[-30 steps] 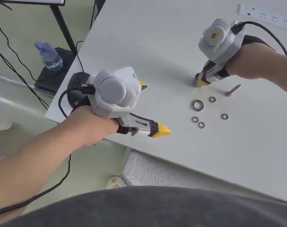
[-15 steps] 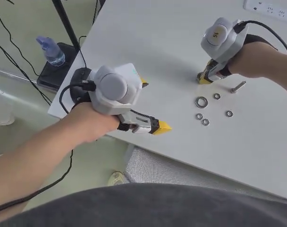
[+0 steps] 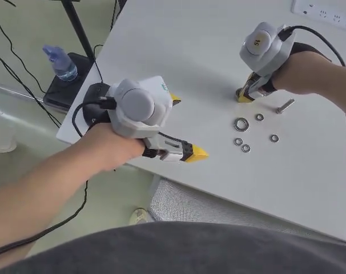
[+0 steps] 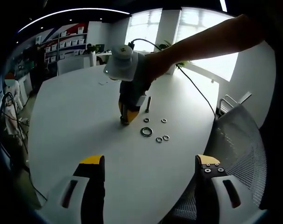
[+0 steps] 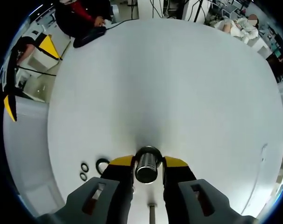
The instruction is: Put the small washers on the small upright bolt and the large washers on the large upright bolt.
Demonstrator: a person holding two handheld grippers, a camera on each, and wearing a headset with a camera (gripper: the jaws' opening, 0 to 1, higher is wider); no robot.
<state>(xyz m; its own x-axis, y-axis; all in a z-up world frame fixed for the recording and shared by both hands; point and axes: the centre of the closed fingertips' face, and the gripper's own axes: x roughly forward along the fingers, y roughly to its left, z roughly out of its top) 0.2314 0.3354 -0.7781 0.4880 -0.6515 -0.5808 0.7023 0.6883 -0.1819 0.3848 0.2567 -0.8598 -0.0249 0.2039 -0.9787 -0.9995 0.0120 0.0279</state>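
The right gripper [image 5: 148, 162], its fingers [image 5: 121, 162] pinched on the large bolt [image 5: 147, 172], points down at the white surface [image 3: 178, 51]. The bolt is seen end-on between the yellow tips. Just to the right of those fingers in the head view, the small bolt [image 3: 284, 106] lies flat. Nearer the person lie five loose washers: one large washer [image 3: 241, 124] and four small washers [image 3: 259, 117], all flat and none touching another. Beyond the right fingers the surface stretches bare to its far edge, where a power strip [image 3: 324, 12] sits.

The left gripper [image 4: 150, 161] hovers with its fingers spread wide and holding nothing, and it faces the washers across a bare stretch. In the head view its lower finger [image 3: 193, 153] hangs close to the surface's near edge. Past that edge, below the left fingers, a mesh chair [image 3: 184, 208] shows. Off the corner to their left are a bottle [image 3: 57, 61] and trailing cables [image 3: 24, 85].
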